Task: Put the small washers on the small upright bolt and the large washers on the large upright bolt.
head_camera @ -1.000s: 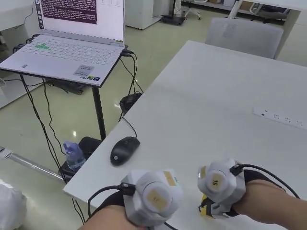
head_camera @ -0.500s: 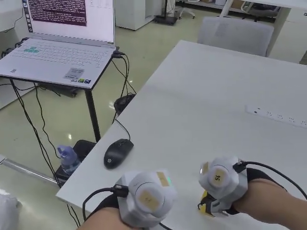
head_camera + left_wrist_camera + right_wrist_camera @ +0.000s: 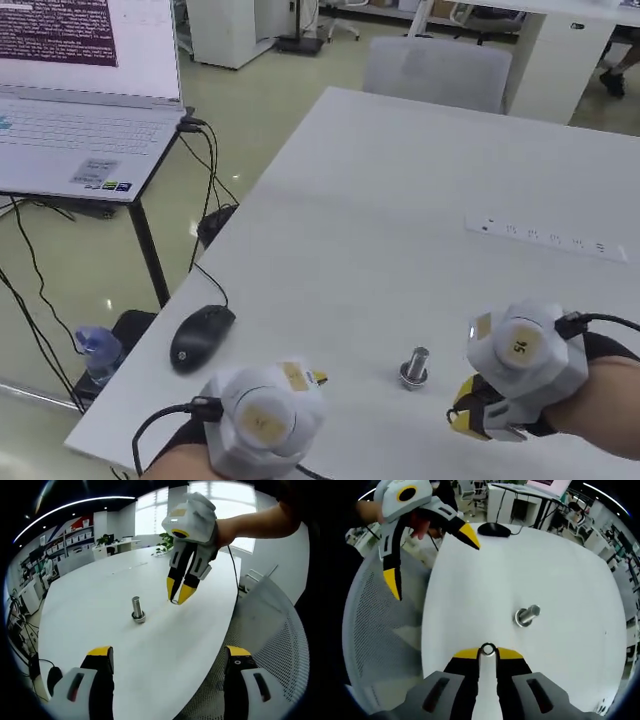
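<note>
A metal upright bolt (image 3: 415, 367) stands on the white table (image 3: 400, 220), with a wider ring at its base. My right gripper (image 3: 488, 652) is shut on a small washer (image 3: 488, 649), which is held at its tips just off the table surface. In the left gripper view the right gripper (image 3: 179, 594) hangs tips-down a little right of the bolt (image 3: 137, 610). My left gripper (image 3: 168, 652) is open and holds nothing. In the head view its body sits at the near table edge, left of the bolt. The bolt (image 3: 526, 615) lies ahead and right of the right gripper's tips.
A black mouse (image 3: 200, 335) with its cable lies at the table's left edge. A white power strip (image 3: 545, 240) lies farther back on the right. A laptop (image 3: 70, 130) stands on a stand beyond the left edge, and a grey chair (image 3: 435, 70) at the far end.
The head camera has swung right. My right gripper has moved right across the table, and the bolt now shows beside it. The left gripper has stayed near the front edge.
</note>
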